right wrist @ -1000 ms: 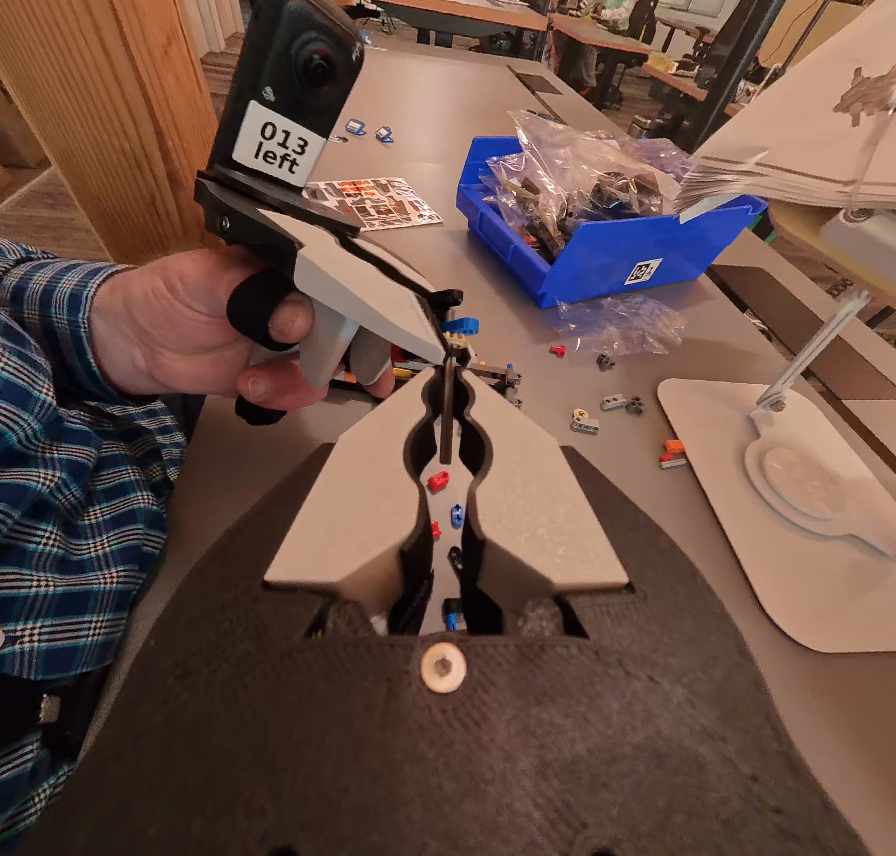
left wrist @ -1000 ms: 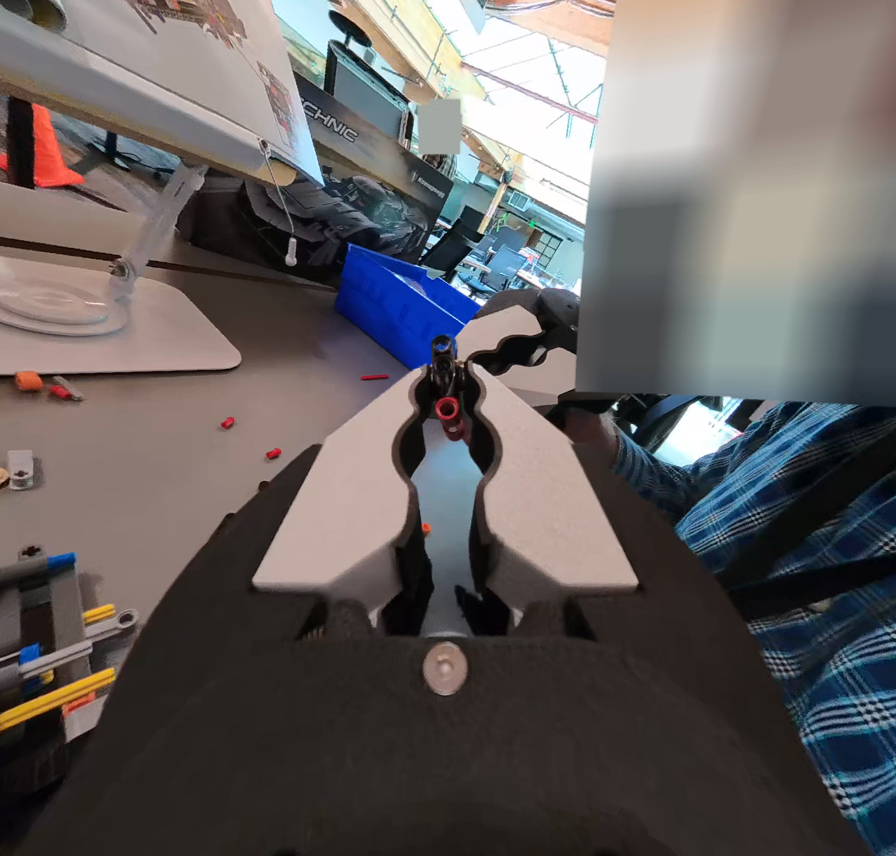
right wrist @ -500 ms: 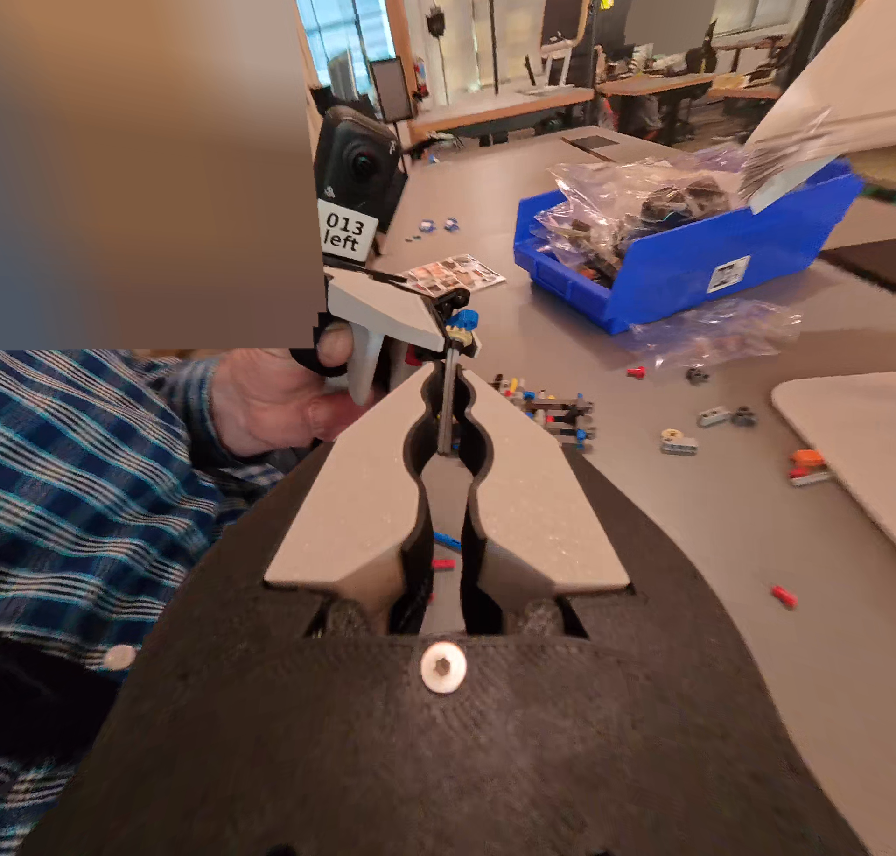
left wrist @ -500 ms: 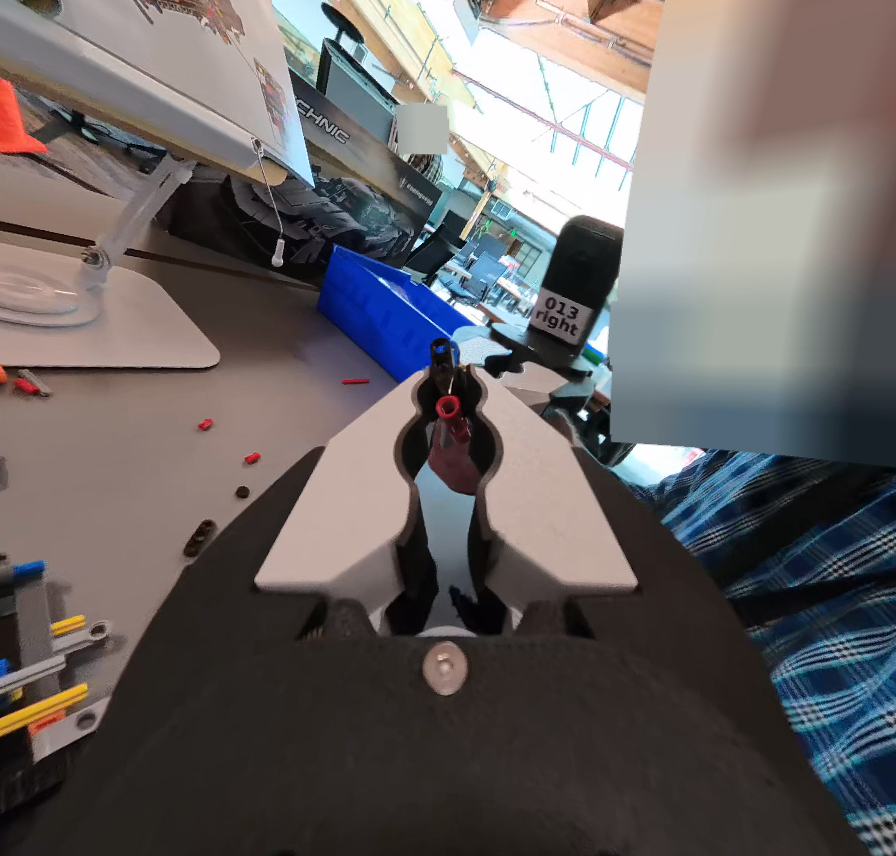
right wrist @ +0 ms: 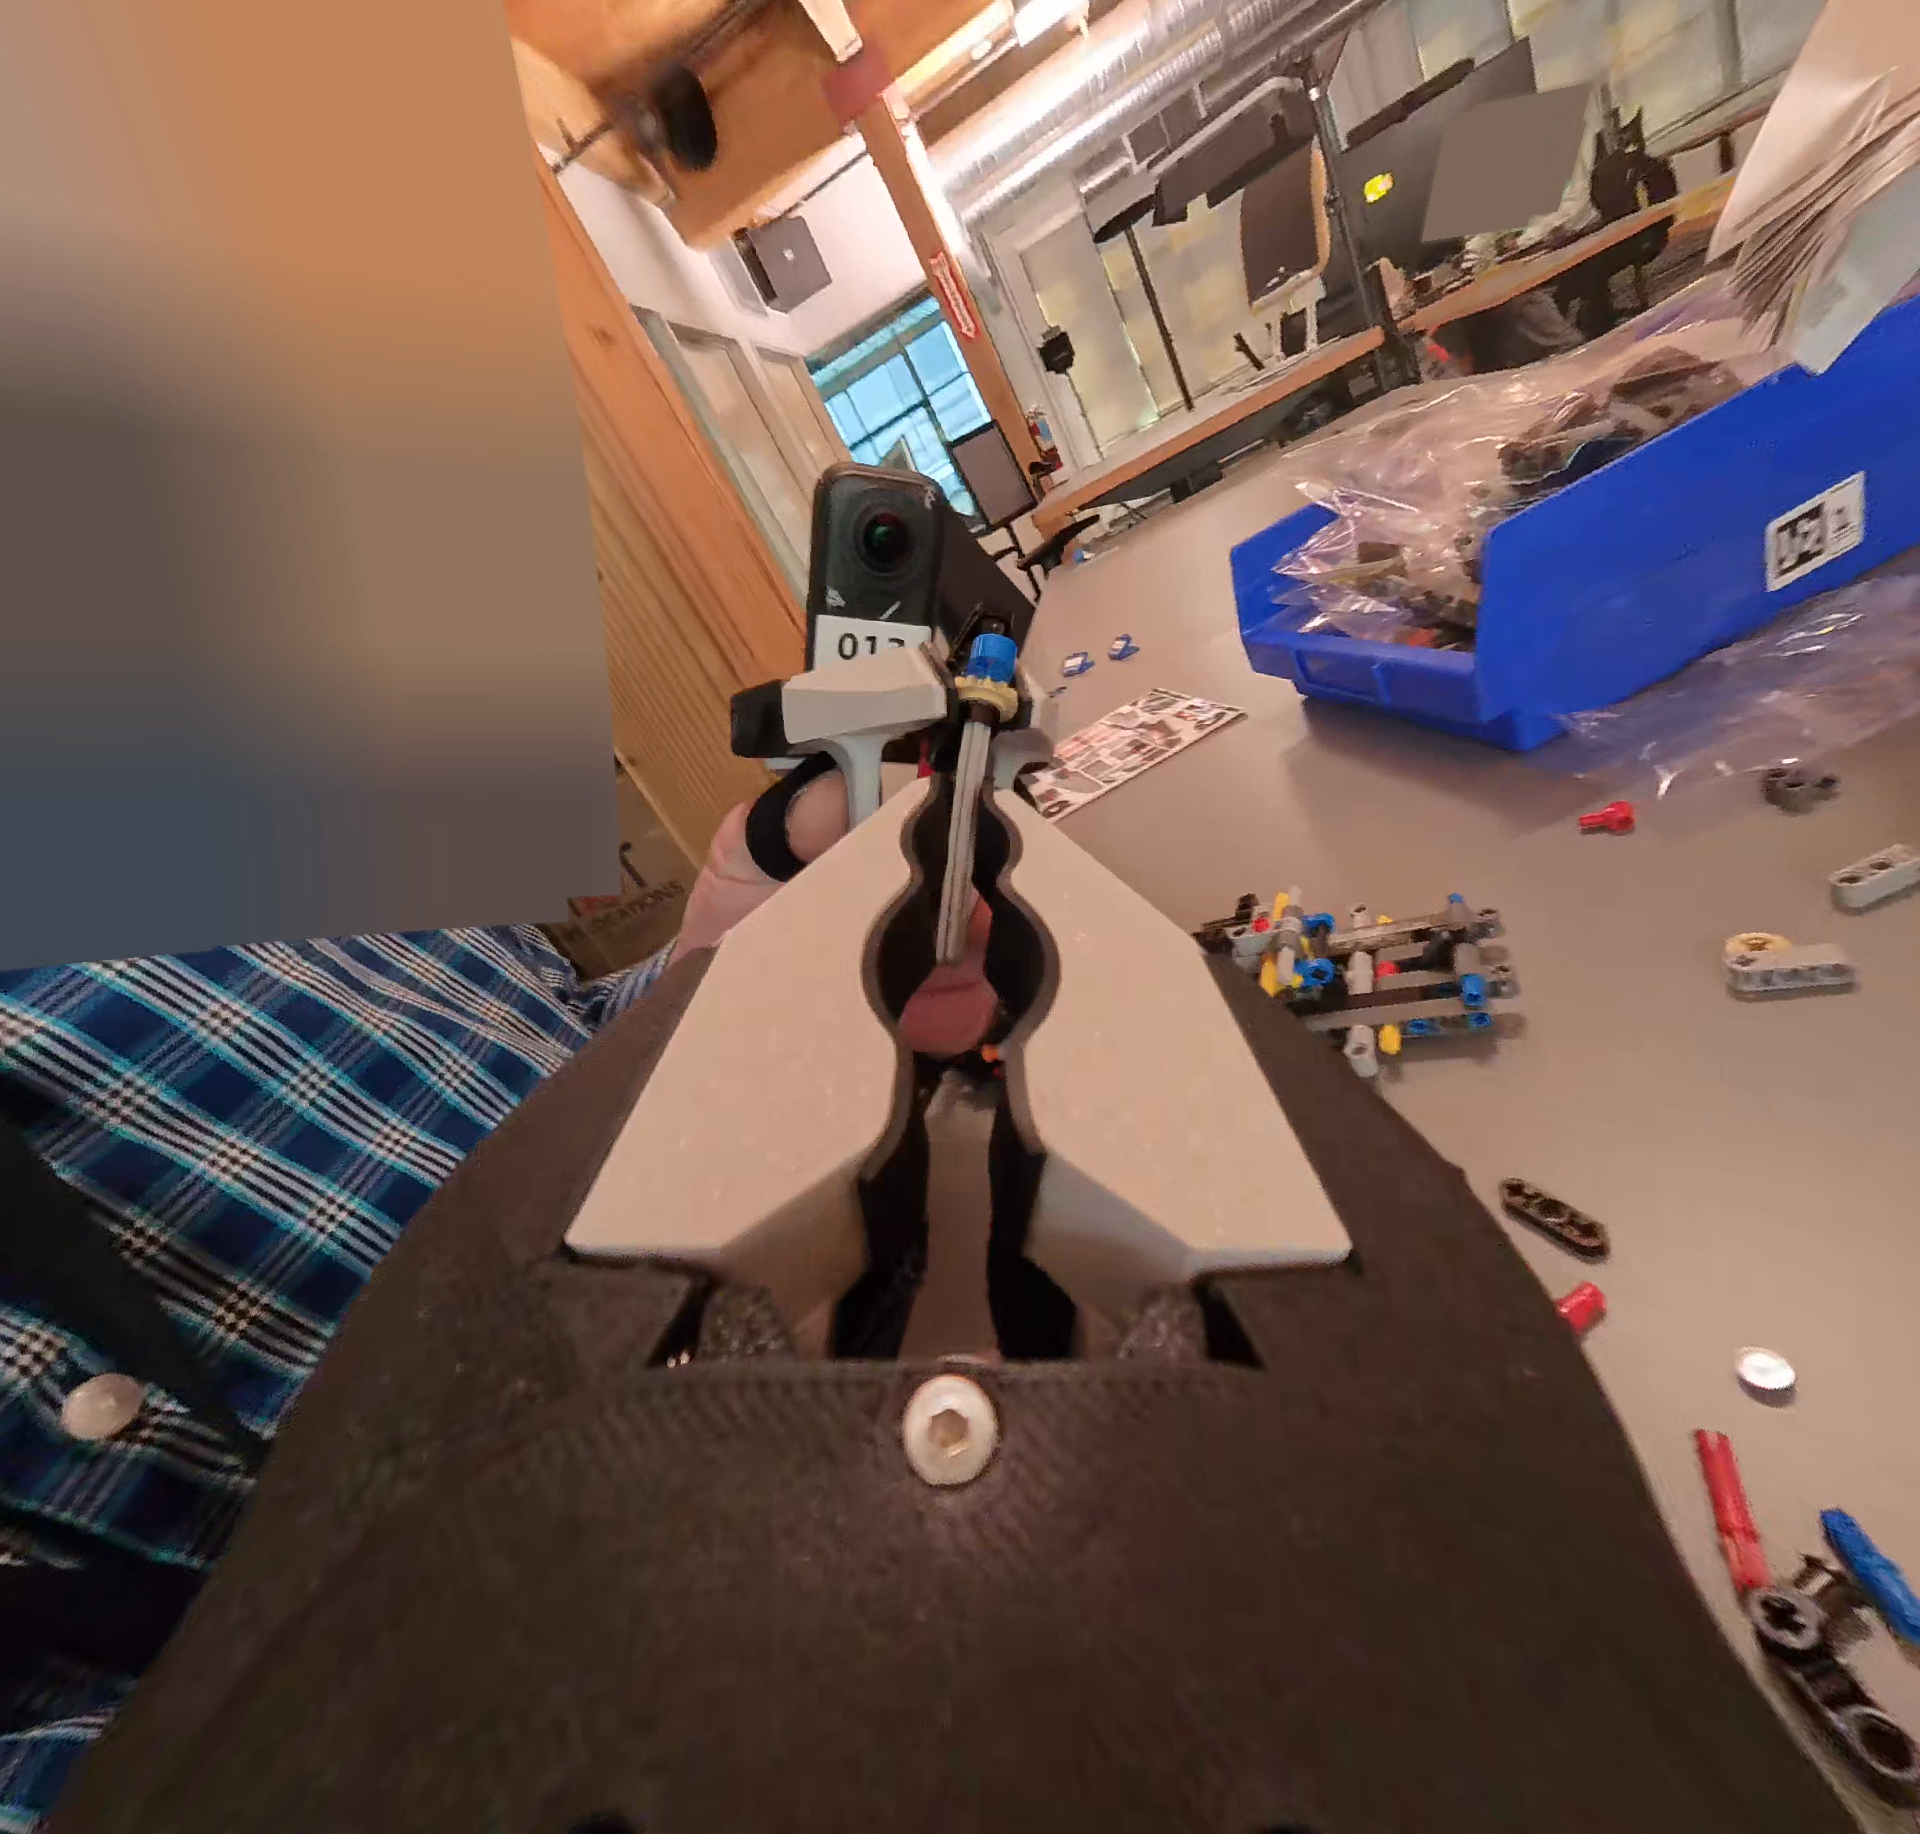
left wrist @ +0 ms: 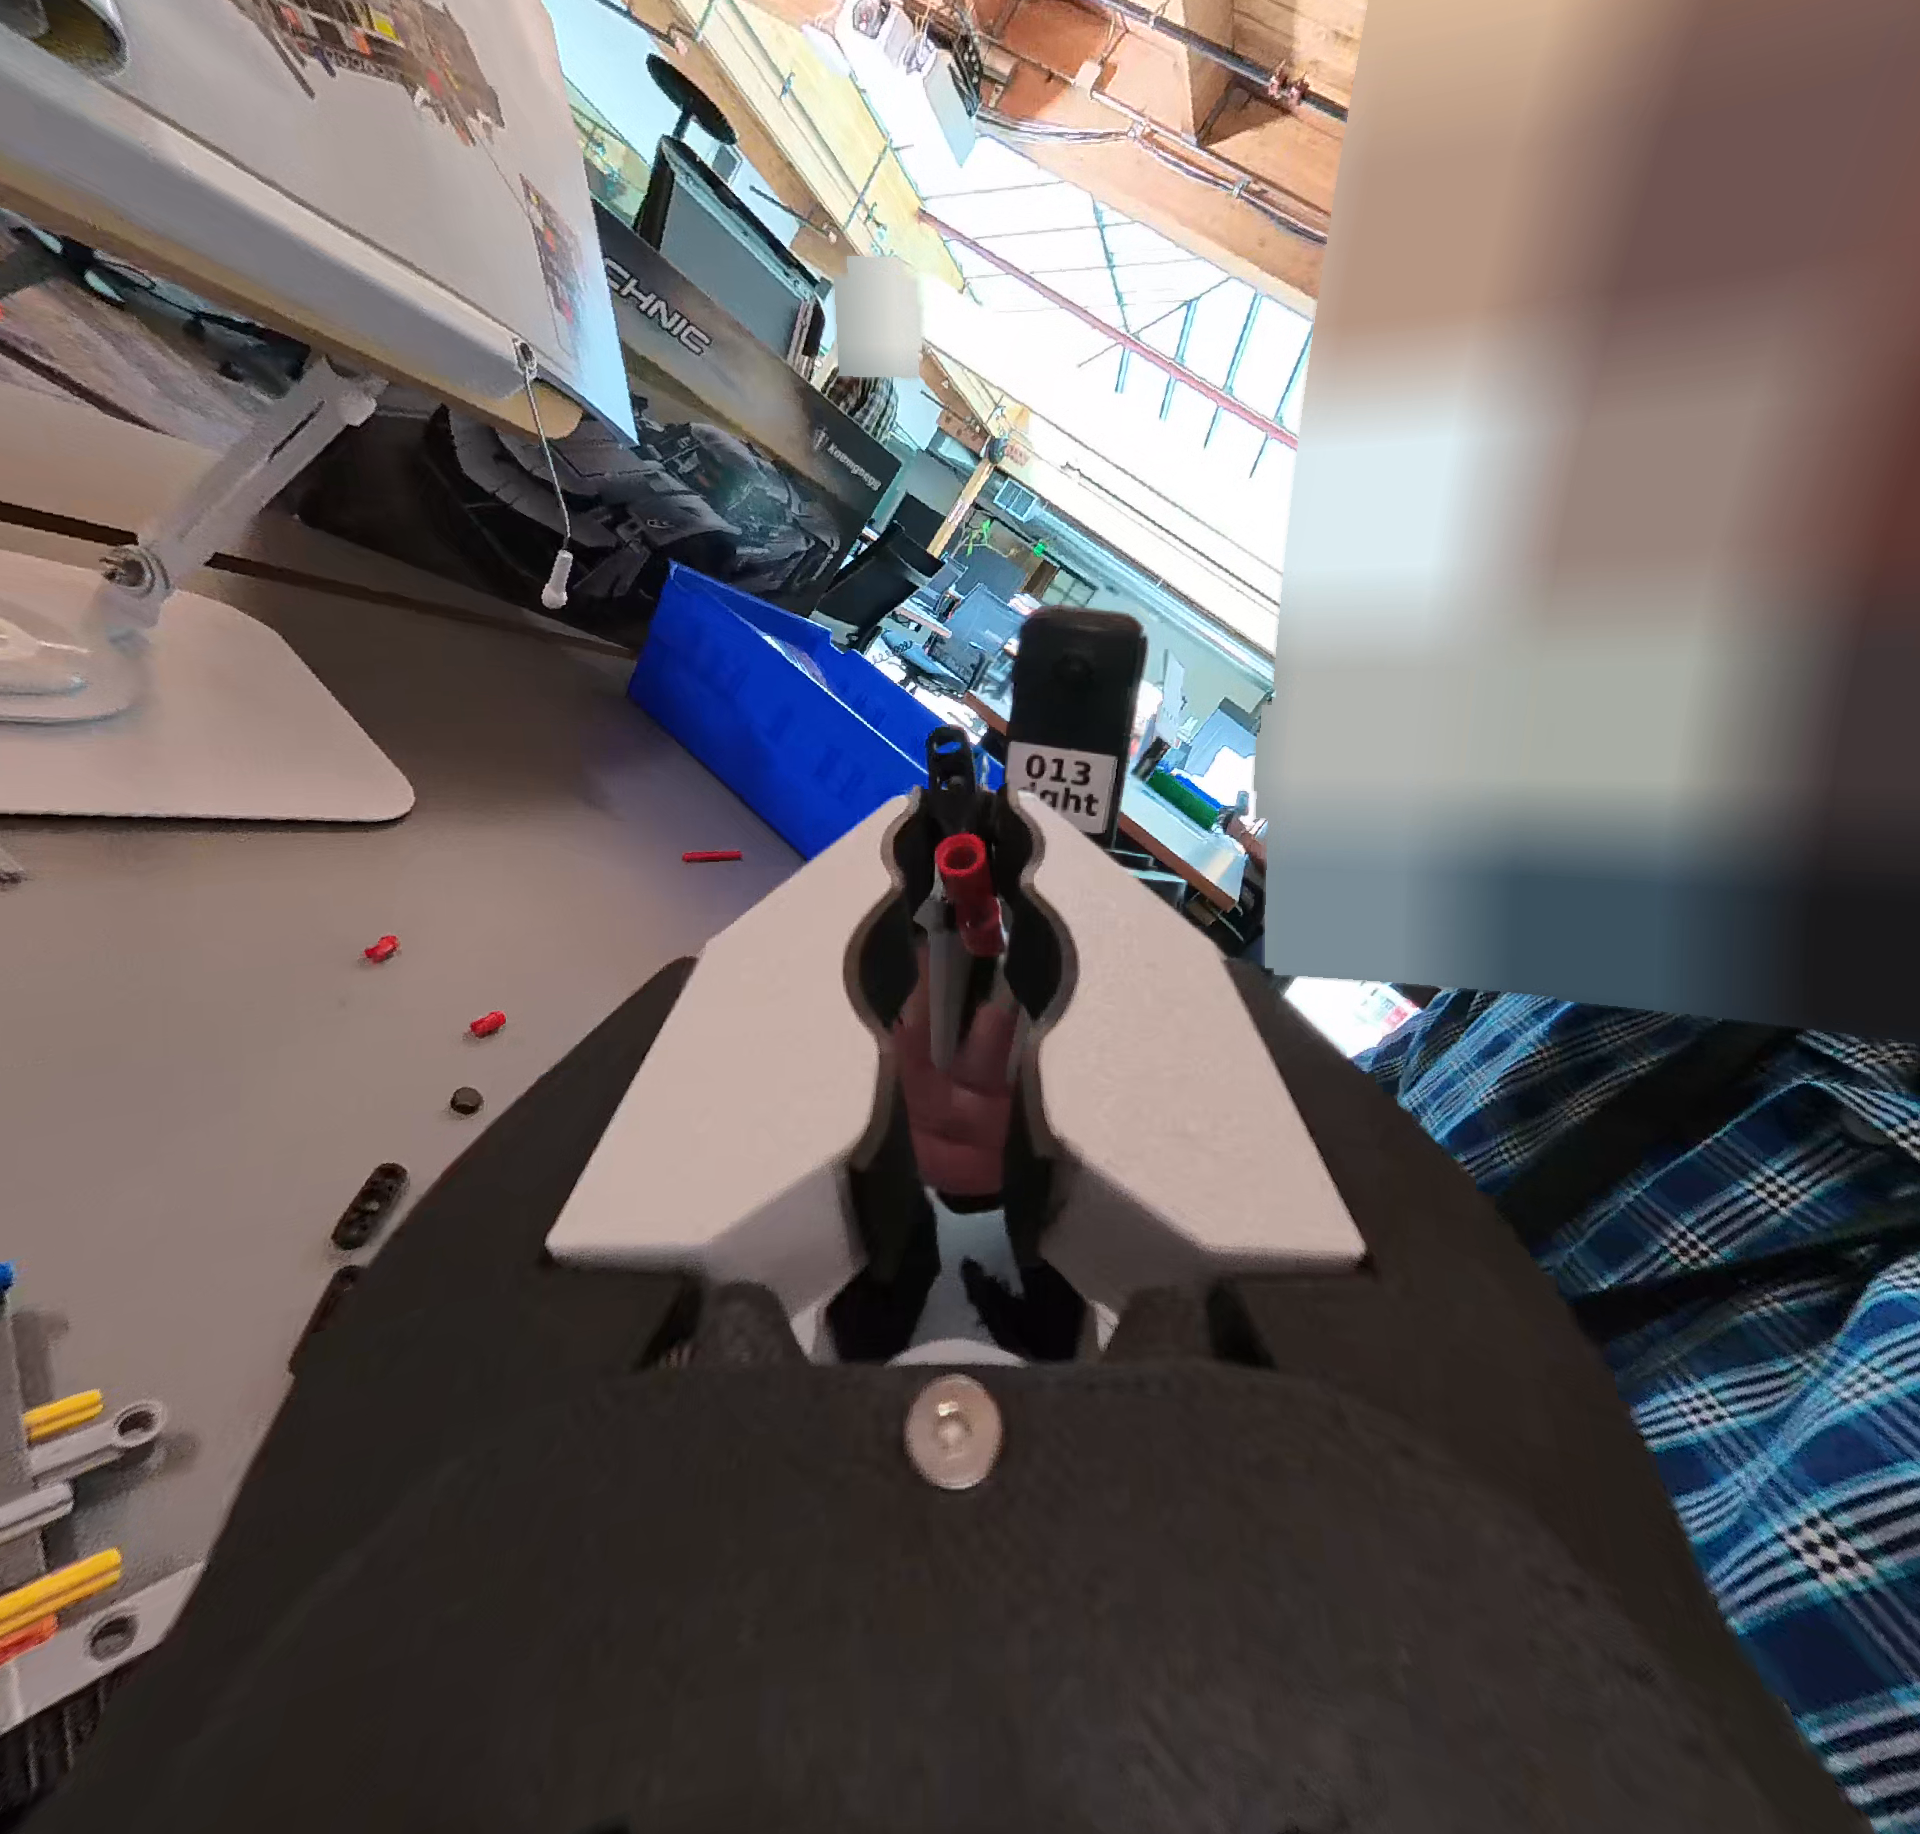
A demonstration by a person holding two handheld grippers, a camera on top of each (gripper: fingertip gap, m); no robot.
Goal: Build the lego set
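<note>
Left gripper raised above the bench, jaws clamped, right gripper facing it tip to tip, jaws likewise closed

Open workshop — exposed ducts, worktables

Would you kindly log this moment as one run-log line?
left hand-held gripper: shut on small pin assembly | right hand-held gripper: shut on grey axle | both raised, tips meeting | partial frame on table
</note>
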